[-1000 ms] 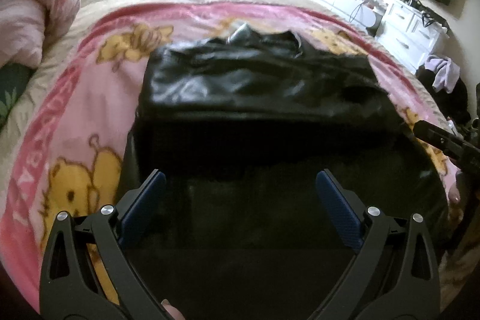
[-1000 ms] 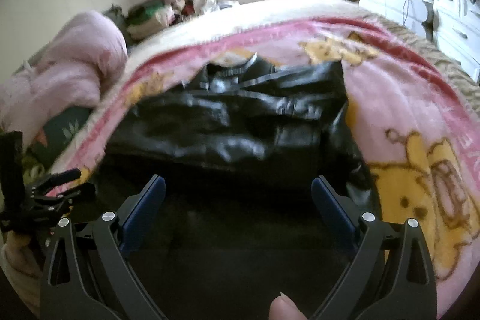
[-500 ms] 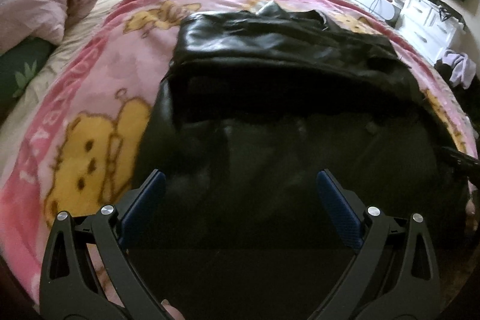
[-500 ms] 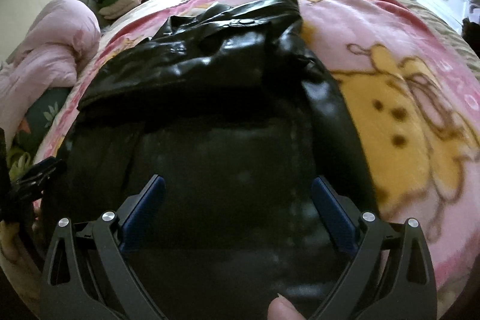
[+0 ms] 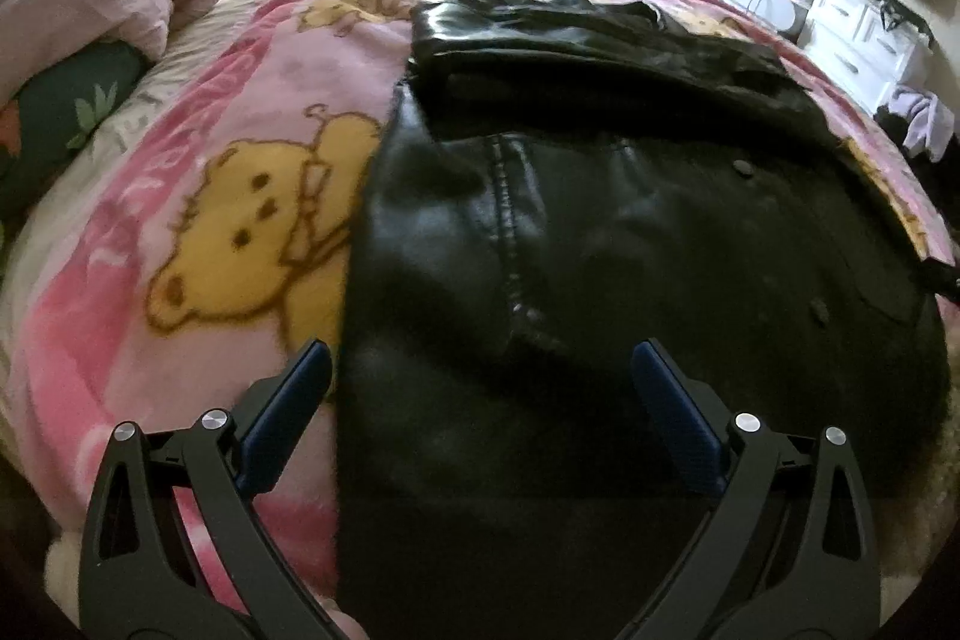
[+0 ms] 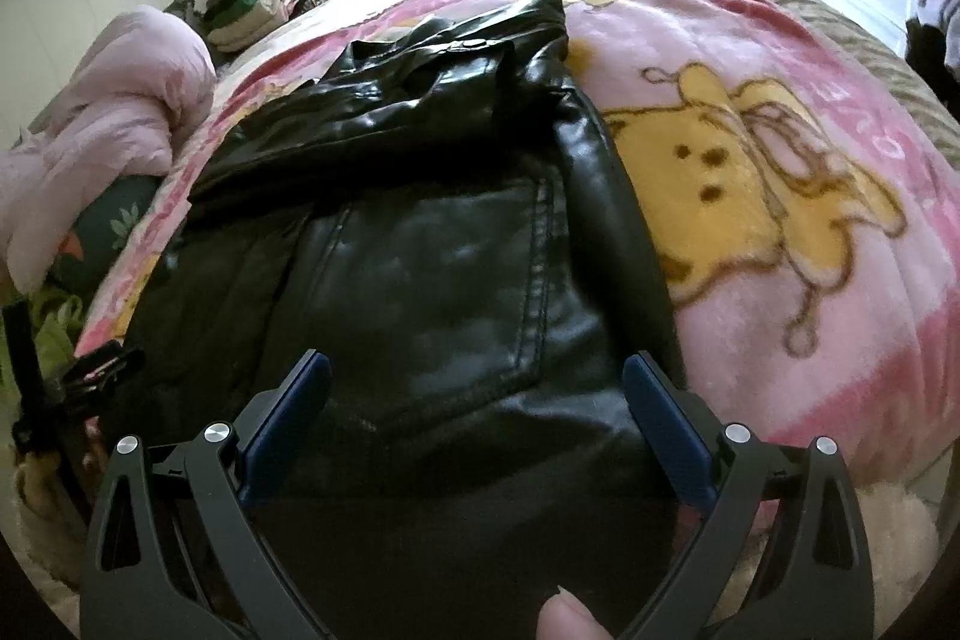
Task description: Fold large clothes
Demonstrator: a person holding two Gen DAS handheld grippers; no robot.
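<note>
One black leather jacket [image 5: 600,232], two grippers over it.
I hold my left gripper [image 5: 480,382] and right gripper [image 6: 477,388] both spread wide, gripping nothing; the jacket lies on one pink bear-print blanket [image 5: 180,196], two bears in view.

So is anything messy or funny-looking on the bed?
Nothing is spilled or torn. The black jacket lies on the pink blanket, its top part bunched and wrinkled rather than flat. A pink duvet is heaped at the bed's edge. Both grippers, left and right, hang open over the jacket.
</note>
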